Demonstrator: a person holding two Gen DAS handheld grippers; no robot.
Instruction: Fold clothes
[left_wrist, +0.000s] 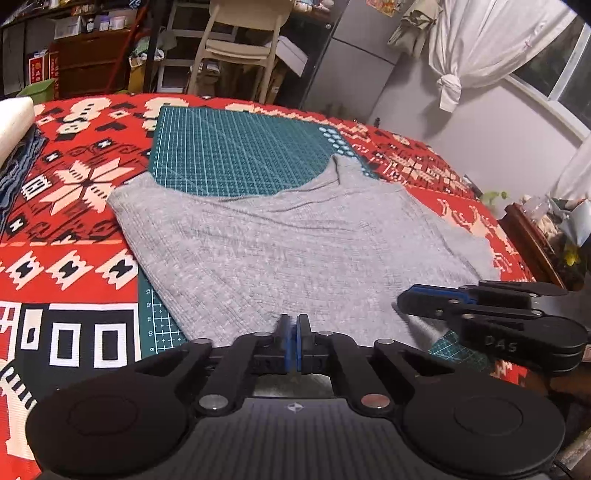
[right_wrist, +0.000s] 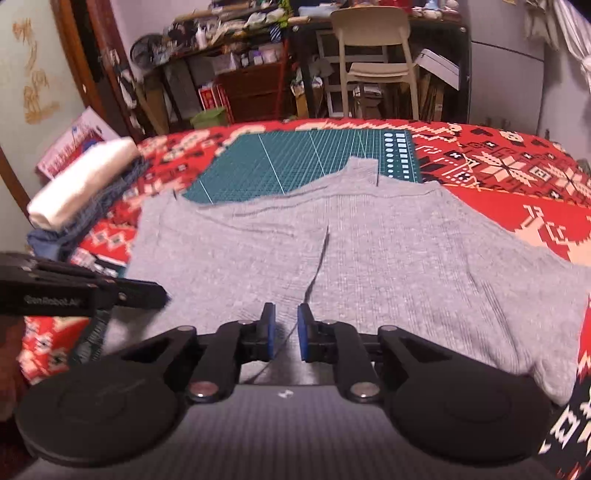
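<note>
A grey knit garment (left_wrist: 277, 251) lies spread flat across a green cutting mat (left_wrist: 236, 147) on a red patterned bedspread. My left gripper (left_wrist: 294, 325) sits at its near hem, its blue pads pressed together with the cloth edge pinched between them. My right gripper (left_wrist: 402, 302) shows side-on at the same hem, further right. In the right wrist view the garment (right_wrist: 369, 266) fills the middle. My right gripper (right_wrist: 285, 321) hovers over its near edge, open by a narrow gap. A dark crease (right_wrist: 317, 266) runs toward that gap. The left gripper (right_wrist: 162, 291) enters from the left.
A stack of folded clothes with a white roll on top (right_wrist: 81, 188) rests at the bed's left side. Beyond the far edge stand a beige chair (right_wrist: 376, 55) and cluttered shelves. A wooden side table (left_wrist: 535, 236) stands right of the bed. The bedspread (left_wrist: 74, 206) surrounds the mat.
</note>
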